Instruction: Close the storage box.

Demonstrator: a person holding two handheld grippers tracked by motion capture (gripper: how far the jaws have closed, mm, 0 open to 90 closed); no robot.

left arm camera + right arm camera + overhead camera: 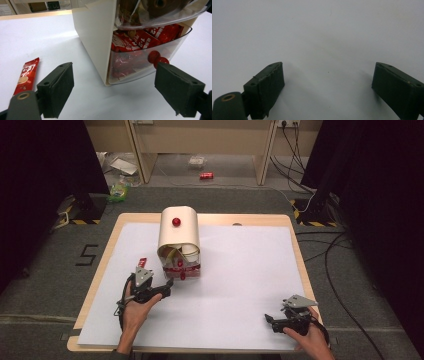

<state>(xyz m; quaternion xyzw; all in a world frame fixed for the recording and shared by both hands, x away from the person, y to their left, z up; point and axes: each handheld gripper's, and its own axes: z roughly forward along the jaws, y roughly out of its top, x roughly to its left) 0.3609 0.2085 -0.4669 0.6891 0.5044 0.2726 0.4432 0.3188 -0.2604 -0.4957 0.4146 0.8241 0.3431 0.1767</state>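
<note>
The cream box [178,240] of red packets [140,40] stands left of the table's middle, its clear drawer [150,62] facing near. The left gripper [167,286] sits just near it, jaws wide, empty. A loose red packet [26,76] lies left. The right gripper [268,320] rests near right, jaws wide, on white paper [240,285].

A glossy cream plastic box [93,37] with a clear plastic drawer [140,67] of shiny red foil sachets [140,40] stands on a matt white sheet [240,285] over a pale wooden table [100,265], near matt black rubbery pads [61,87].
</note>
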